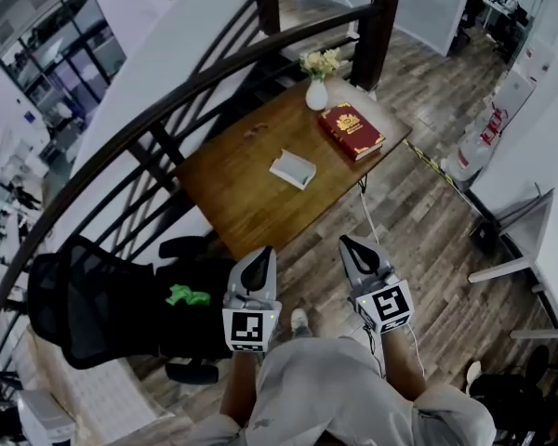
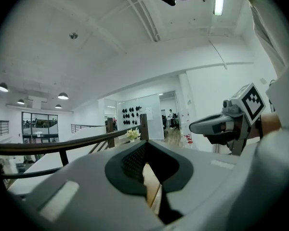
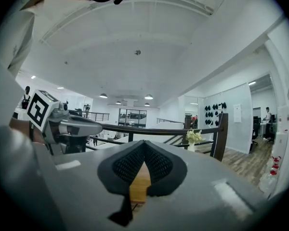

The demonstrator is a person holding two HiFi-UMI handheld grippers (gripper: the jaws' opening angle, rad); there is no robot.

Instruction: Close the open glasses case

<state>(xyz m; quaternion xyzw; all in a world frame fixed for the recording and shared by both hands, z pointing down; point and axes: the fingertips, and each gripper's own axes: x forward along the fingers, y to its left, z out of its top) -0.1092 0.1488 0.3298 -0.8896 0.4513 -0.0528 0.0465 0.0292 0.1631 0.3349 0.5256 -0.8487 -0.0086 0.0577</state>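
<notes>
Though held low, the left gripper (image 1: 258, 269) and right gripper (image 1: 361, 255) are both seen pinched closed on nothing. The case (image 1: 293, 168) lies mid-table (image 1: 232, 203), well ahead, judged slightly nearer the left gripper, with its long axis slanted far-left to near-right.

**Both grippers held out in front, jaws closed on nothing**

The left gripper (image 1: 258, 258) and the right gripper (image 1: 355, 247) are held side by side before the person's body, a little apart, both pointing forward. Each pair of jaws meets at the tips with nothing between them. The left marker cube (image 1: 249, 329) and the right marker cube (image 1: 389, 305) sit at the rear, nearest the forearms, facing upward.
</notes>
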